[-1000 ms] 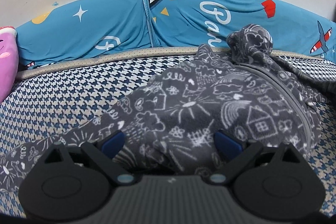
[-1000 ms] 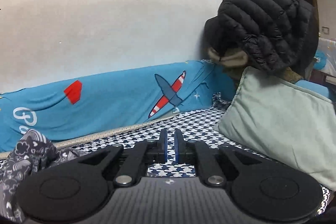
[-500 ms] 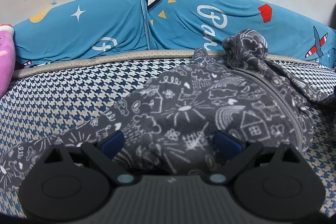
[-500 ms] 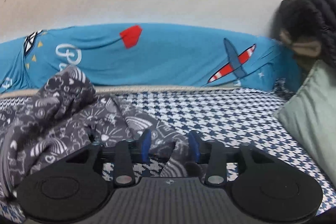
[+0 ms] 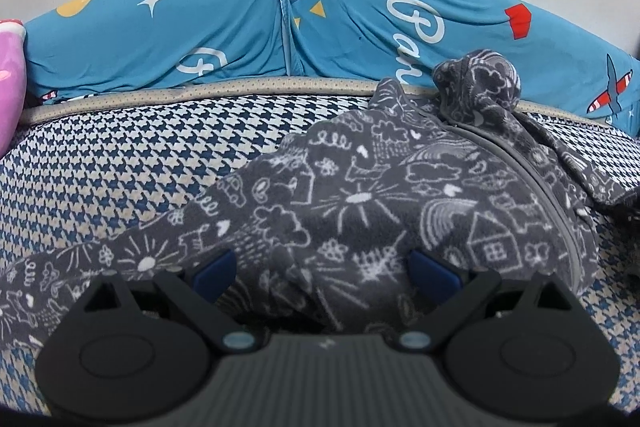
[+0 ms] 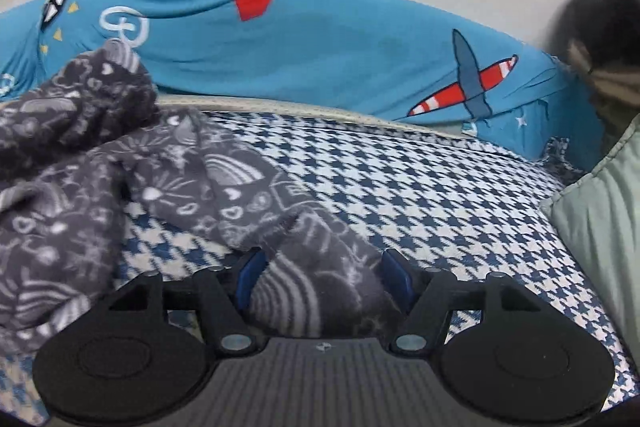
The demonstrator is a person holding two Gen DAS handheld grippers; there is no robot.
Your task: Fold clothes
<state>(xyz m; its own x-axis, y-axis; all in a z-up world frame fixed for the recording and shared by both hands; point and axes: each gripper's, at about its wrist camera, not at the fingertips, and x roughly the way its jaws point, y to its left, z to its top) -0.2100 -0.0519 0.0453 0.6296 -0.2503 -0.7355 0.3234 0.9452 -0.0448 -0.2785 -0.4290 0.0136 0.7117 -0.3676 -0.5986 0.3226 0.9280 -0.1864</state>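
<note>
Grey fleece garment [image 5: 360, 195] between both grippers' spread jaws; houndstooth bedcover [image 5: 120, 167] bare leftward.

Bare houndstooth bedspread [image 5: 120, 163] left; grey-green cushion [image 6: 600, 211] blocks right, blue bolster [image 6: 320, 51] behind

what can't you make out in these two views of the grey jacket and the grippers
- Left wrist view: the near hem of the grey jacket is hidden behind the left gripper.
- Right wrist view: the jacket is cut off by the left edge; the right gripper hides the sleeve end.
- Dark coat: cut off by the right edge.
</note>
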